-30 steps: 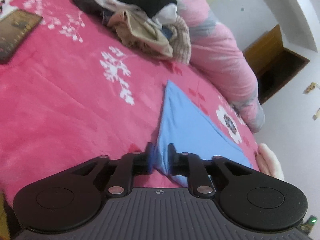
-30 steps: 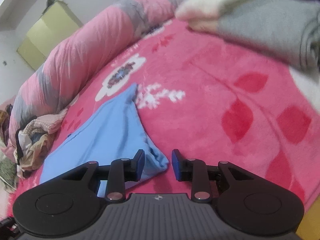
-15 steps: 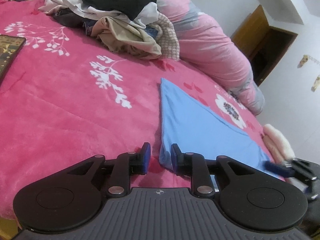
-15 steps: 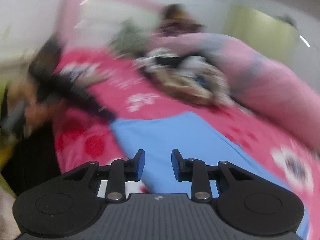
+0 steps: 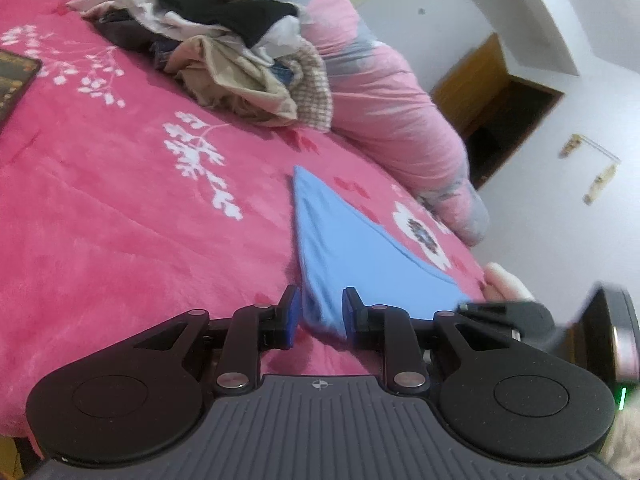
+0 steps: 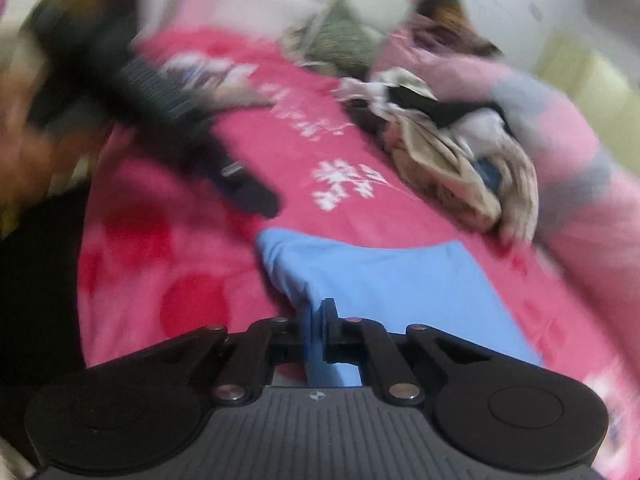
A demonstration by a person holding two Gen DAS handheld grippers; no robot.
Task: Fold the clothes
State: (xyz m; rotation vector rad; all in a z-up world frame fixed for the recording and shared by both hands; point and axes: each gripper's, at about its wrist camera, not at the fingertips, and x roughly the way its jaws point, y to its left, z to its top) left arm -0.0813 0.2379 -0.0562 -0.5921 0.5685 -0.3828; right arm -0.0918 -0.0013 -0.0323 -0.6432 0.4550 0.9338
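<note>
A light blue garment (image 5: 344, 248) lies folded flat on the pink bedspread (image 5: 120, 208). My left gripper (image 5: 318, 312) is open, its jaws either side of the garment's near corner. My right gripper (image 6: 318, 326) is shut on the near edge of the blue garment (image 6: 384, 276) and bunches the cloth up. The right gripper also shows at the right edge of the left wrist view (image 5: 520, 316). The left gripper appears blurred at the left of the right wrist view (image 6: 172, 120).
A heap of unfolded clothes (image 5: 224, 52) lies at the far side of the bed, also in the right wrist view (image 6: 448, 140). A rolled pink quilt (image 5: 392, 108) runs behind it. A dark flat object (image 5: 12, 80) lies at far left. A wooden doorway (image 5: 496, 100) stands beyond.
My left gripper opened and let go of the garment's corner. My right gripper swung round to the garment's other side and closed on its edge.
</note>
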